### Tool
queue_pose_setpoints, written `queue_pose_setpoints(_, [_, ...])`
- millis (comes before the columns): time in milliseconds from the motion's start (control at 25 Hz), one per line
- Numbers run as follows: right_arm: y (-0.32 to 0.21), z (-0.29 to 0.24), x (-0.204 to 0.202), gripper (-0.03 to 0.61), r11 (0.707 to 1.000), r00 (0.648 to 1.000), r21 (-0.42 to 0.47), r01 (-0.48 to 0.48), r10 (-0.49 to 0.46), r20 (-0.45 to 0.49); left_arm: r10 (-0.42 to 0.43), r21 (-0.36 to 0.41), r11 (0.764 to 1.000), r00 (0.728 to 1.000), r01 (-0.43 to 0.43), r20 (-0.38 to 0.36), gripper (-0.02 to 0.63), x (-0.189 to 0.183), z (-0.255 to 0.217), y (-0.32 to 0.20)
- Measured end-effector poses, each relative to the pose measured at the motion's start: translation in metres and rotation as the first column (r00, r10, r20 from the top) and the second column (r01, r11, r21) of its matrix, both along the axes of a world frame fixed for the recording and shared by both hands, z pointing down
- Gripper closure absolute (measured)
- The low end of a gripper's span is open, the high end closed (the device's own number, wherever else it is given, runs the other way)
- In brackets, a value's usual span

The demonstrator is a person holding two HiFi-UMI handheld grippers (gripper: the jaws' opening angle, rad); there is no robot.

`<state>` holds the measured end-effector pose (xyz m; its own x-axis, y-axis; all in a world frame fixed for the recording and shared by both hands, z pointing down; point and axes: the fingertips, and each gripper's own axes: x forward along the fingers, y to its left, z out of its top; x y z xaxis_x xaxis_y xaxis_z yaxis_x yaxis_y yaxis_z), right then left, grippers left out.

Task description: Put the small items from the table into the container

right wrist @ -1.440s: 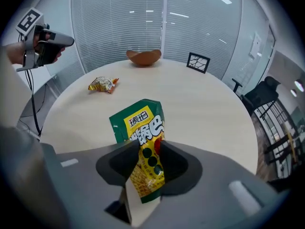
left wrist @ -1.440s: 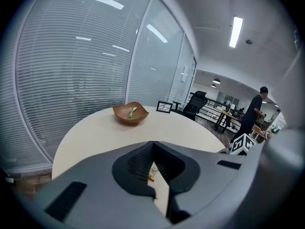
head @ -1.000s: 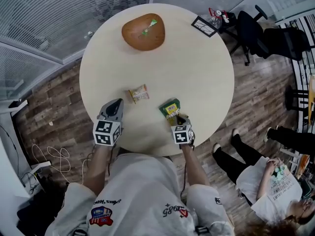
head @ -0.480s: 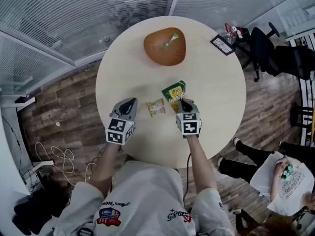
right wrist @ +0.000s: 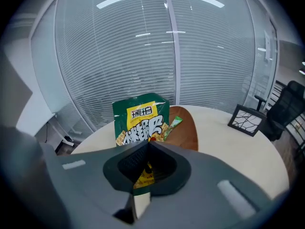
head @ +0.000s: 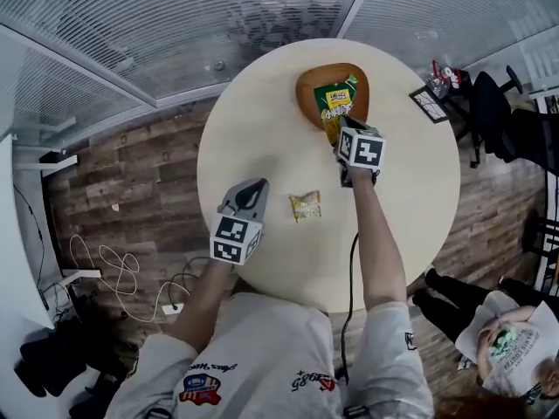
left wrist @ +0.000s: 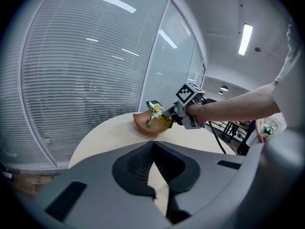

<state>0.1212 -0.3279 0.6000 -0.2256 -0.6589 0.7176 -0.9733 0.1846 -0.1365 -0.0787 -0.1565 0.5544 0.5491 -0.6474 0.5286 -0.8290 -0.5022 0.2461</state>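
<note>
A green snack packet hangs over the brown bowl at the table's far side, with my right gripper shut on its lower edge. A small green sweet lies in the bowl. Out on the table a small yellowish packet lies flat. My left gripper hovers just left of it, jaws shut with nothing between them. From the left gripper view, the right gripper holds the packet above the bowl.
A black picture frame stands at the table's right rim. Glass walls with blinds stand behind the table. Office chairs are to the right. A person sits on the floor at the lower right. Cables lie on the left.
My right gripper has carried the green packet from near the table's front edge up and across to above the bowl. My left gripper has crept a little forward beside the small packet.
</note>
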Motion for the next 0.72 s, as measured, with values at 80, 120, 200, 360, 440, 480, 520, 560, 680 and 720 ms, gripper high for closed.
queue_pose_setpoints(80, [-0.021, 0.006, 0.0, 0.575, 0.999, 1.0, -0.024, -0.026, 0.027, 0.008, -0.007, -0.008, 1.0, 1.0, 0.007, -0.003, 0.607, -0.005, 0.002, -0.001])
queue_pose_setpoints(120, [-0.029, 0.01, 0.001, 0.575, 0.998, 0.999, -0.038, -0.043, 0.043, 0.012, -0.009, -0.012, 1.0, 1.0, 0.009, -0.002, 0.607, -0.007, 0.003, -0.001])
queue_pose_setpoints(200, [-0.042, 0.02, 0.005, 0.575, 0.995, 0.997, -0.069, -0.077, 0.078, 0.011, -0.013, -0.022, 1.0, 1.0, 0.013, 0.001, 0.607, -0.012, 0.008, -0.001])
queue_pose_setpoints(360, [-0.048, 0.038, 0.011, 0.574, 0.988, 0.996, -0.129, -0.09, 0.088, -0.019, -0.029, -0.035, 0.999, 1.0, 0.03, 0.006, 0.607, -0.022, 0.017, -0.003])
queue_pose_setpoints(440, [-0.045, 0.036, 0.013, 0.574, 0.989, 0.996, -0.121, -0.084, 0.082, -0.015, -0.049, -0.038, 0.998, 0.999, 0.049, -0.005, 0.607, -0.025, 0.02, -0.004])
queue_pose_setpoints(480, [-0.043, 0.033, 0.013, 0.574, 0.99, 0.996, -0.113, -0.084, 0.084, -0.008, -0.058, -0.039, 0.998, 0.998, 0.058, -0.015, 0.607, -0.027, 0.02, -0.006])
queue_pose_setpoints(520, [-0.04, 0.028, 0.013, 0.574, 0.991, 0.996, -0.101, -0.086, 0.086, 0.001, -0.065, -0.04, 0.997, 0.998, 0.065, -0.022, 0.607, -0.028, 0.02, -0.007])
queue_pose_setpoints(560, [-0.037, 0.022, 0.012, 0.574, 0.993, 0.996, -0.082, -0.085, 0.087, 0.012, -0.07, -0.04, 0.997, 0.997, 0.069, -0.027, 0.607, -0.03, 0.02, -0.008])
queue_pose_setpoints(680, [-0.016, -0.002, 0.006, 0.574, 0.999, 0.999, 0.007, -0.04, 0.04, 0.026, -0.071, -0.032, 0.997, 0.997, 0.07, -0.035, 0.607, -0.029, 0.017, -0.01])
queue_pose_setpoints(720, [-0.006, -0.011, 0.003, 0.575, 0.999, 1.0, 0.047, -0.006, 0.006, 0.013, -0.067, -0.028, 0.997, 0.997, 0.067, -0.035, 0.607, -0.027, 0.015, -0.01])
